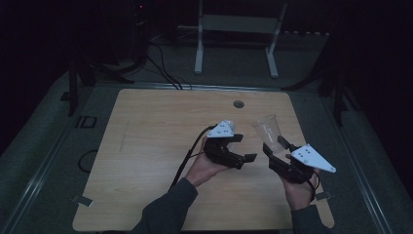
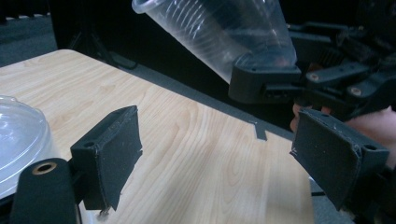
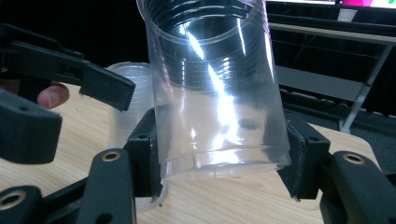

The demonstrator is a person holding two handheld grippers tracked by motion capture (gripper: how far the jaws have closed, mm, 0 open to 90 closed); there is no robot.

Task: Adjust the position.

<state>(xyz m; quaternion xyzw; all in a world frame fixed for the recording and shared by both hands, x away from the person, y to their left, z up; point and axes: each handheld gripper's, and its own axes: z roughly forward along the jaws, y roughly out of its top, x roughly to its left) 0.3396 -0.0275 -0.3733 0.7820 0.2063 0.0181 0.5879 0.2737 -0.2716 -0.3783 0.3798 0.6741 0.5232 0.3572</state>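
My right gripper (image 1: 276, 146) is shut on the base of a clear ribbed plastic cup (image 1: 268, 127), held tilted above the wooden table (image 1: 146, 141) at centre right. In the right gripper view the cup (image 3: 215, 84) stands between both black pads. The left gripper view shows the same cup (image 2: 215, 32) up high, leaning left. My left gripper (image 1: 243, 160) is open just left of it, jaws wide apart (image 2: 219, 154) with nothing between them. A second clear cup (image 1: 237, 138) stands on the table beside the left gripper, seen close up as a rounded clear cup (image 2: 18, 135) and behind the held one (image 3: 126, 93).
A round cable hole (image 1: 238, 104) sits near the table's far edge. A white metal frame (image 1: 238, 29) and black cables (image 1: 165, 73) lie on the dark floor beyond. The left half of the tabletop is bare wood.
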